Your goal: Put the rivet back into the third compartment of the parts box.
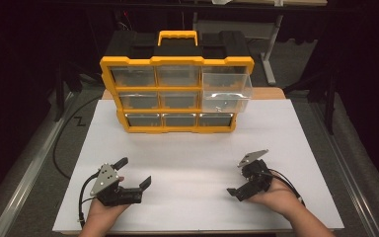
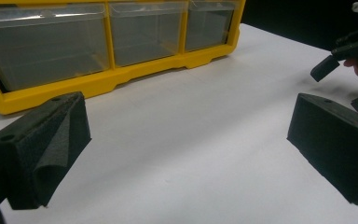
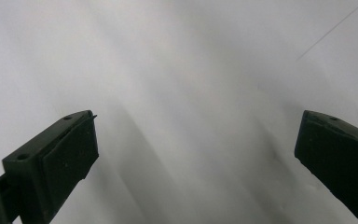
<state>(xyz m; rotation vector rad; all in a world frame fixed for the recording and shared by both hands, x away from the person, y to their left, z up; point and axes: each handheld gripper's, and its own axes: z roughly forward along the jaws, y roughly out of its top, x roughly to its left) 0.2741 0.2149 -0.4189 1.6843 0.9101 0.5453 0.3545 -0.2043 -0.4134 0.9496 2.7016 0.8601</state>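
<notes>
Organizer (image 1: 176,81): yellow-framed drawer cabinet with a black top and yellow carry handle, standing at the far side of the white table (image 1: 192,163); three rows of three clear drawers.
Open drawer (image 1: 226,91): right-hand drawer in the upper rows, sticking out toward the person, well proud of the frame; something small and pale is lying inside, too small to identify.
Other drawers: sitting flush in the frame; the bottom row (image 2: 102,39) is showing clear and apparently empty in the left gripper view.
Left gripper (image 1: 133,173): resting low over the near left of the table, jaws spread wide, gripping nothing, touching nothing; well apart from the organizer.
Right gripper (image 1: 237,177): hovering at the near right, jaws standing fully apart with bare white table between them; nothing held. It is also appearing at the far right edge of the left gripper view (image 2: 349,51).
Step in hand (judged): both hands are idling near the front edge; the protruding drawer is looking like the thing to be dealt with, most likely by the right gripper.
Handling advice: keeping the jaws wide on approach, meeting the drawer front squarely at its middle, pushing or gripping along the drawer's slide line rather than at a corner, so that it is not jamming.
Risk: a light cabinet may be sliding backward under a push; the left gripper could be steadying the frame.
</notes>
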